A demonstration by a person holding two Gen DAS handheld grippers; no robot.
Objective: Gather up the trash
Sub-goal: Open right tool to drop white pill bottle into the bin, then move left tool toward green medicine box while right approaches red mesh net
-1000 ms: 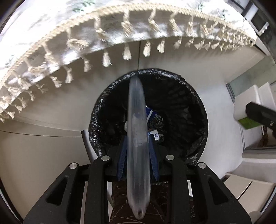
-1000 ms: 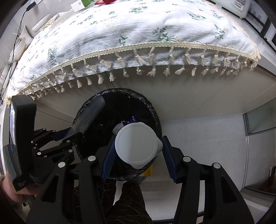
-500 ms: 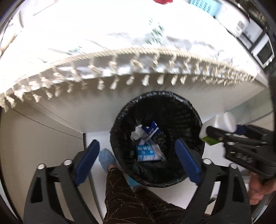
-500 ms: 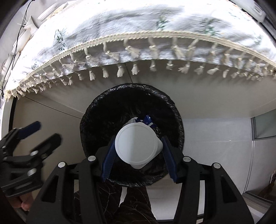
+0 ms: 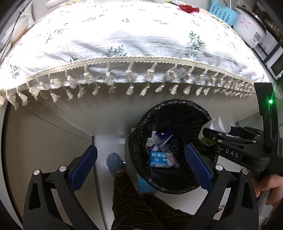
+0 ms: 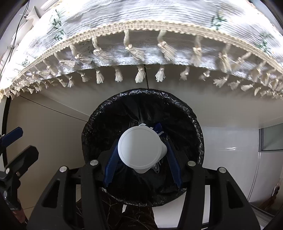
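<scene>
The right gripper (image 6: 142,161) holds a white bottle (image 6: 140,147) over the bin (image 6: 194,123). Let go only above the middle. The left gripper (image 5: 139,169), just opened, is wide and empty.

Ahead of me a white cloth (image 5: 134,39) printed with green sprigs drapes over the counter, its cream tassel fringe (image 5: 129,74) hanging off the edge. Beneath it I see pale cabinet fronts (image 5: 44,134) and a light floor (image 6: 228,168). Daylight brightens the cloth; a rice cooker (image 5: 249,28) and a blue basket (image 5: 222,12) stand at the far end.
</scene>
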